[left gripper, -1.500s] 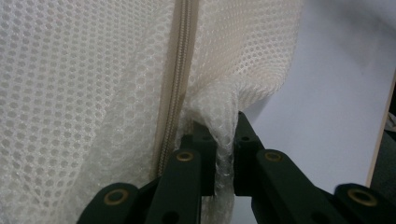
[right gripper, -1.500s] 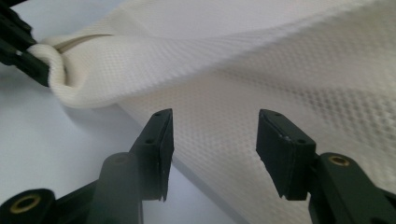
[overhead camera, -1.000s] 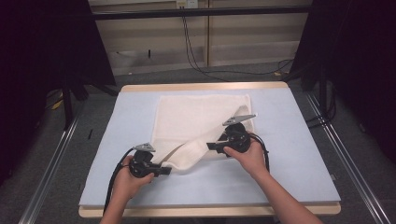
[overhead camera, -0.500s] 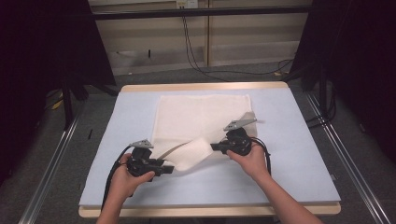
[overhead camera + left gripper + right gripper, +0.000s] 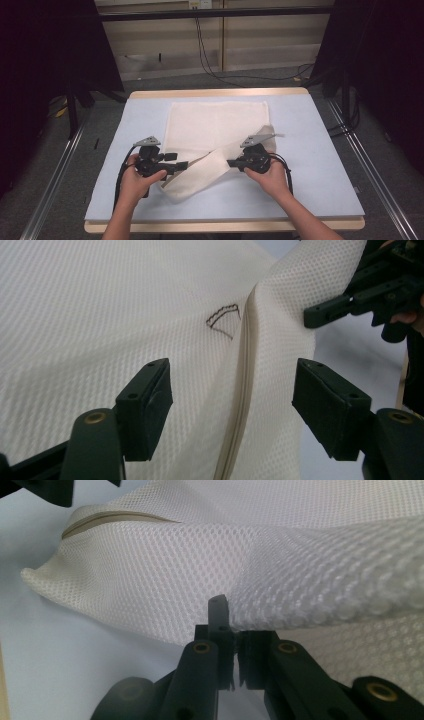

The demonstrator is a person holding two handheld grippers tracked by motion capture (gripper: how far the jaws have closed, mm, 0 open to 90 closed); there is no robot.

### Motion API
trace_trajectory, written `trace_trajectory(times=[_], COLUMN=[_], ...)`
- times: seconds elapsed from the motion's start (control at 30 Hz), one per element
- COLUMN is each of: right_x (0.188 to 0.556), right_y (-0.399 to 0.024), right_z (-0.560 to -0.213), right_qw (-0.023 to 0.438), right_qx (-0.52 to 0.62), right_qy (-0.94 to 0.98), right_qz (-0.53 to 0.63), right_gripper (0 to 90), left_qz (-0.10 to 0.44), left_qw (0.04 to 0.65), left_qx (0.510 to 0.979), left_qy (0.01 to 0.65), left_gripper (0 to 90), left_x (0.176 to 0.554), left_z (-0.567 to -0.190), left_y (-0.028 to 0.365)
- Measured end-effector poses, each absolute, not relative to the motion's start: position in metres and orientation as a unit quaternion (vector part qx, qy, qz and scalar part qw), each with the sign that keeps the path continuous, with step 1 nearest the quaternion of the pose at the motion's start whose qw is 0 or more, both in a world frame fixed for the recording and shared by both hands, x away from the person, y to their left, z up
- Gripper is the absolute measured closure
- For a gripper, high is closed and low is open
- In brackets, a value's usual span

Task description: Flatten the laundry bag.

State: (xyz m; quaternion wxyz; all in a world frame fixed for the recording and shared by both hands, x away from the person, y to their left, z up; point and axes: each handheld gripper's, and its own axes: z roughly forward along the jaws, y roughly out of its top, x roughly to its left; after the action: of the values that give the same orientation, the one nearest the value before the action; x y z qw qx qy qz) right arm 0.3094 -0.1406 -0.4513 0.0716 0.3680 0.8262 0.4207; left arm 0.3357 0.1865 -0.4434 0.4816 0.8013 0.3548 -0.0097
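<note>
White mesh cloth (image 5: 215, 132) lies on the pale blue cover of the counter (image 5: 320, 150), with its far part spread flat around the middle, closer to the far edge than to the near one. Its near part is folded over into a thick band that runs slantwise from the near-left, where it rests on the counter, up to the right. The right claw (image 5: 231, 163) is closed on this band: in the right gripper view the two black jaws (image 5: 232, 645) stand pressed together with the mesh pinched between them, and the fabric rises a little from the counter there. The person's right hand (image 5: 272, 177) holds this gripper near the near-right part of the cloth. The left claw (image 5: 181, 165) is open; its jaws have just been opening, and in the left gripper view they stand wide apart, with the cloth seen between them but no pad pressing on it. In that same view a beige seam (image 5: 242, 390) runs down the cloth between the jaws, and a small dark thread mark (image 5: 222, 320) sits just beside the seam on the flat fabric. The left hand (image 5: 132, 182) holds its gripper just at the left end of the folded band, toward the near-left part of the counter. The two grippers point toward each other along the band.
</note>
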Motion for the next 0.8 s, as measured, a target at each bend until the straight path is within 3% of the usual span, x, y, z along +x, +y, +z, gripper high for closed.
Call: trace_trajectory(times=[0.17, 0.3, 0.5, 0.7, 0.8], right_x=[0.307, 0.305, 0.303, 0.295, 0.292], right_y=[-0.141, -0.142, -0.145, -0.159, -0.173], right_z=[-0.452, -0.452, -0.453, -0.447, -0.445], right_qw=[0.071, 0.07, 0.068, 0.09, 0.096], right_qx=[0.365, 0.362, 0.357, 0.334, 0.336], right_qy=[0.827, 0.828, 0.828, 0.841, 0.841], right_qz=[0.421, 0.423, 0.426, 0.416, 0.413], right_gripper=[86.2, 85.7, 77.4, 64.6, 64.1], left_qz=[-0.013, -0.026, -0.034, -0.032, -0.032], left_qw=[0.477, 0.474, 0.453, 0.451, 0.451], left_qx=[0.81, 0.817, 0.83, 0.827, 0.826], left_qy=[0.341, 0.328, 0.324, 0.332, 0.337], left_gripper=[32.2, 40.6, 77.5, 80.6, 81.2], left_x=[0.343, 0.344, 0.342, 0.341, 0.342], left_z=[-0.449, -0.457, -0.46, -0.459, -0.459], left_y=[0.16, 0.147, 0.144, 0.147, 0.146])
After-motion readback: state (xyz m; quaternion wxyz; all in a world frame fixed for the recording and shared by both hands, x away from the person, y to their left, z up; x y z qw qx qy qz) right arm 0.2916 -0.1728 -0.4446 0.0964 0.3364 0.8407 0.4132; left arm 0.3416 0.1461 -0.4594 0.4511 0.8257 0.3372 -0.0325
